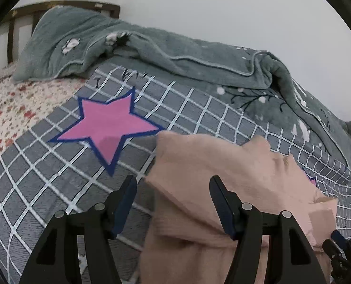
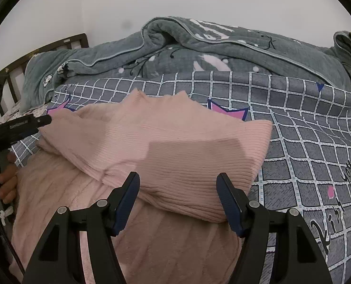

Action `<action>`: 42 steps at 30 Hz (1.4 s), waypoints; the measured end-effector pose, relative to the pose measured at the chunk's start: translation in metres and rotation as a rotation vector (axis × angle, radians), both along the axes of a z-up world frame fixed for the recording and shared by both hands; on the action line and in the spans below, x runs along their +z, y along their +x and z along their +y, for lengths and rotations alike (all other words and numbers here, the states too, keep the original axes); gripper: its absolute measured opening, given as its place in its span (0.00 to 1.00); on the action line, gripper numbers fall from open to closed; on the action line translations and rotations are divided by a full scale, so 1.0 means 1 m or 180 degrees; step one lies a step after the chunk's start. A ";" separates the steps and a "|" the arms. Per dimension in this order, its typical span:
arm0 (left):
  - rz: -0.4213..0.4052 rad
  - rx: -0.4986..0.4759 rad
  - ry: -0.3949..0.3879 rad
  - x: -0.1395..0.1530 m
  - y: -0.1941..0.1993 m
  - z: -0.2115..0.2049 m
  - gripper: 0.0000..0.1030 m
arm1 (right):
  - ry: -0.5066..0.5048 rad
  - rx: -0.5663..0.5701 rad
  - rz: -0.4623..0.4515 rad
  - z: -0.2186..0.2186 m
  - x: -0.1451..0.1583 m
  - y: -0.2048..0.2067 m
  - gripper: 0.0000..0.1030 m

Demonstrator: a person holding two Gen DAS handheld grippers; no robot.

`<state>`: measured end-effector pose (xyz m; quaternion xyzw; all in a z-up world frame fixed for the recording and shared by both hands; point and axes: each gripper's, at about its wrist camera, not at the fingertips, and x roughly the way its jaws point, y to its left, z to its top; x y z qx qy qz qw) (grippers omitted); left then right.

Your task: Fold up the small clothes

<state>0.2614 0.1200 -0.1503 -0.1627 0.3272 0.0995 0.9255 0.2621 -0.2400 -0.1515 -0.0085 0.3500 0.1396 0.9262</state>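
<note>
A pink ribbed knit garment [image 2: 175, 142] lies folded over on the grey checked bedsheet [image 2: 305, 142], on top of a fluffier pink fabric [image 2: 128, 241]. My right gripper [image 2: 178, 184] hovers over the garment's near folded edge, open, with its pads clear of the cloth. In the left wrist view the garment [image 1: 222, 165] fills the lower right. My left gripper [image 1: 173, 185] straddles its left edge, one finger over the sheet and one over the cloth, jaws apart and not pressing. The left gripper [image 2: 33, 122] also shows side-on at the garment's far left corner, held by a hand [image 2: 7, 172].
A grey-green quilt [image 1: 175, 54] is bunched along the back of the bed against a white wall. A pink star [image 1: 109, 125] is printed on the sheet. A floral sheet [image 1: 9, 108] and wooden headboard [image 1: 14, 23] lie at the left. The right gripper [image 1: 341, 246] peeks in at the bottom right.
</note>
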 end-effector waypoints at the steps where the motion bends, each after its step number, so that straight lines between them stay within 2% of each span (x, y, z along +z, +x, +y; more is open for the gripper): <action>1: 0.0024 0.0007 -0.0038 -0.002 -0.001 0.004 0.60 | 0.0001 -0.0004 0.0003 0.000 0.000 0.000 0.64; 6: 0.0029 0.0057 -0.0104 -0.005 -0.010 0.015 0.60 | 0.0030 -0.0063 -0.0055 -0.004 0.004 -0.003 0.64; 9: 0.0023 0.0047 -0.0120 -0.007 -0.011 0.019 0.60 | -0.0072 -0.0092 -0.0102 -0.008 0.009 -0.004 0.64; 12: 0.0058 -0.0022 -0.0204 -0.010 -0.007 0.020 0.60 | -0.0145 -0.0276 -0.0221 -0.021 0.017 -0.006 0.69; 17: 0.0092 -0.0040 -0.0250 -0.015 -0.003 0.016 0.59 | 0.0319 -0.0539 0.0155 -0.056 0.006 0.012 0.69; 19: 0.0019 0.0003 -0.0205 -0.012 -0.005 0.014 0.53 | 0.0425 -0.0558 0.0260 -0.061 -0.001 0.016 0.64; 25: 0.0074 -0.0032 -0.0287 -0.015 0.004 0.016 0.51 | 0.0210 -0.0460 0.0228 -0.042 -0.007 0.016 0.52; 29: 0.0151 -0.0088 -0.0439 -0.019 0.013 0.022 0.53 | 0.0107 -0.0458 0.0275 -0.037 -0.010 0.019 0.52; 40: 0.0246 -0.0162 -0.0494 -0.027 0.033 0.031 0.53 | 0.0662 -0.0693 0.0669 -0.066 -0.023 0.058 0.53; 41: 0.0243 -0.0166 -0.0491 -0.027 0.035 0.031 0.52 | 0.0647 -0.0694 0.0657 -0.065 -0.022 0.058 0.53; 42: 0.0237 -0.0179 -0.0473 -0.026 0.036 0.031 0.45 | 0.0595 -0.0694 0.0641 -0.062 -0.022 0.058 0.53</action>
